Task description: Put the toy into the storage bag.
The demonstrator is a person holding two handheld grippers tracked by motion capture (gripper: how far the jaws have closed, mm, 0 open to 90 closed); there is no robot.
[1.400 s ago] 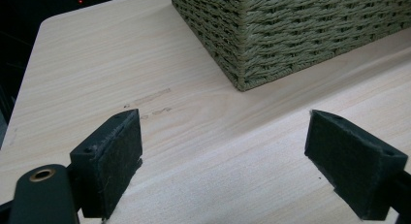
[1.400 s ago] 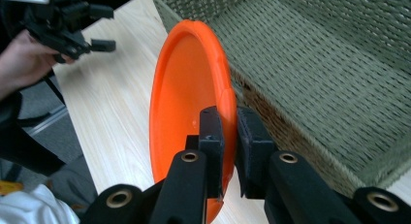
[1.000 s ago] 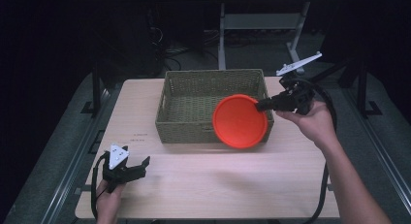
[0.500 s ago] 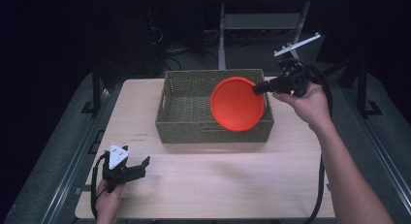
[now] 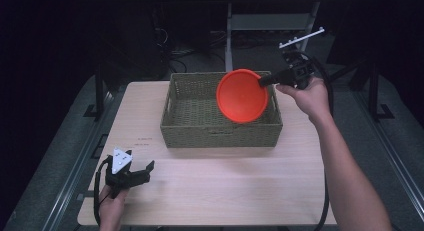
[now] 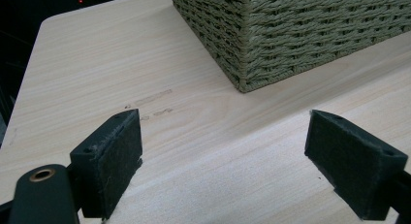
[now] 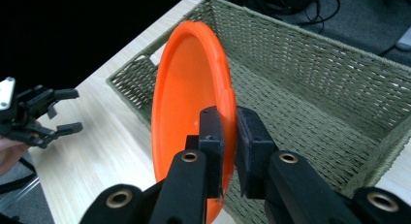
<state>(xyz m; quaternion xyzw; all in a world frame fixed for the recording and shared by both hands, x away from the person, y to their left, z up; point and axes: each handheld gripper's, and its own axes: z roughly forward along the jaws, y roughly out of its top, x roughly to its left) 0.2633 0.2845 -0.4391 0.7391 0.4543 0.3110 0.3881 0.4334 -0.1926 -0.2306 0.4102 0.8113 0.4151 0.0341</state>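
Right tongs (image 5: 264, 81) are clamping the rim of the orange plate (image 5: 243, 95), pads pressing either side of its edge; in the right gripper view the tongs (image 7: 228, 136) are pinching the plate (image 7: 186, 103) near its lower rim. The plate is hanging on edge, tilted, above the right half of the woven basket (image 5: 185, 126), its hollow face turned toward the person's side in the high view. Whether it is touching the basket floor, cannot tell.

The right hand (image 5: 306, 96) is reaching in from the basket's right end, its cable trailing down beside the forearm.

Left tongs (image 5: 145, 170) are standing wide apart with nothing between them, sitting low at the near left corner of the worktop (image 5: 225, 191), well apart from the basket. In the left gripper view the tongs (image 6: 223, 151) are framing bare wood, with the basket's near corner (image 6: 291, 35) ahead.

The basket is sitting toward the far side of the worktop, roughly centred. Faint marks (image 5: 144, 141) are showing on the wood just left of its front.
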